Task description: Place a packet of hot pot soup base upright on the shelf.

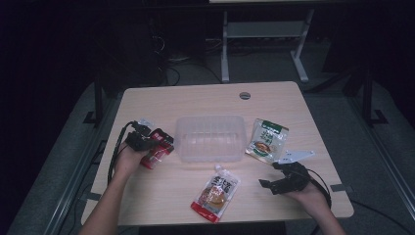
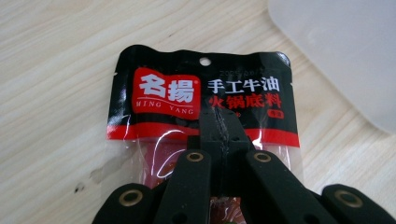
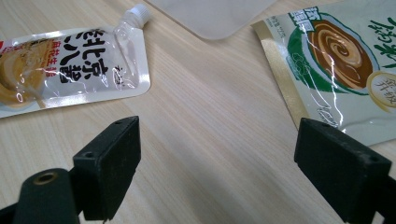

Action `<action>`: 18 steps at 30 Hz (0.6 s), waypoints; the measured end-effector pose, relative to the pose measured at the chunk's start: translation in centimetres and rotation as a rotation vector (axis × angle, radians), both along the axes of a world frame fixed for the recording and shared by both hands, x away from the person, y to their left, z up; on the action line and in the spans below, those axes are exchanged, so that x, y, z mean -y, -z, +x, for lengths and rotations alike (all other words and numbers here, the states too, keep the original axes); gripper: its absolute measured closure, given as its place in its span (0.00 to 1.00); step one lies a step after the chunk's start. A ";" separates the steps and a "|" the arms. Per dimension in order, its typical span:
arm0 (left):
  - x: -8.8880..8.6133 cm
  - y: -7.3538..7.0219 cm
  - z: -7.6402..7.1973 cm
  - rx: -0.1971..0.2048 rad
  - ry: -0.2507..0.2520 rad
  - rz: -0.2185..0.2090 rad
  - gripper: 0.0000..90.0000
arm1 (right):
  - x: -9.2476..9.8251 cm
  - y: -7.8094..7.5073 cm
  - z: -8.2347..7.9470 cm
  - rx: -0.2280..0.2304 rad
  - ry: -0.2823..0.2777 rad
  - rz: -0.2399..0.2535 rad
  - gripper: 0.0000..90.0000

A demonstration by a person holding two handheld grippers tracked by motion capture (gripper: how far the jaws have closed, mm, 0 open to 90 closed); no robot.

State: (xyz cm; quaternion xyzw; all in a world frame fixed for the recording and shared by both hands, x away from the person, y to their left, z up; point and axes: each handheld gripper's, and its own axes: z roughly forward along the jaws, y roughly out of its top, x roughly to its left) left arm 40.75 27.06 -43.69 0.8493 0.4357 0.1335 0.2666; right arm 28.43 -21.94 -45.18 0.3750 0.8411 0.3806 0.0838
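Altogether three pouches, one tub.

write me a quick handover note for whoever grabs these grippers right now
Left gripper: shut on the red and black sauce packet, just left of the clear plastic container.
Right gripper: open, holding nothing, over bare table between the spouted pouch and the green pouch.
Done: one packet gripped; nothing seen in the container yet.
Left: probably put the red packet into the container, then the two pouches lying on the table.
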 end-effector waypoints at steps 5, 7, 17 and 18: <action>-1.2 -0.1 -0.7 -0.015 -0.001 -0.006 1.00 | 0.2 -0.1 0.0 0.011 0.000 0.001 0.16; -1.7 -0.1 -1.2 -0.027 -0.001 -0.013 1.00 | 0.2 -0.1 0.0 0.011 0.001 0.002 0.16; -2.1 -0.4 -3.5 -0.067 0.058 -0.039 1.00 | 0.1 -0.1 -0.1 0.006 0.002 -0.002 0.16; -2.3 -0.7 -3.5 -0.051 0.054 -0.045 1.00 | 0.1 -0.1 -0.1 0.009 0.001 -0.003 0.16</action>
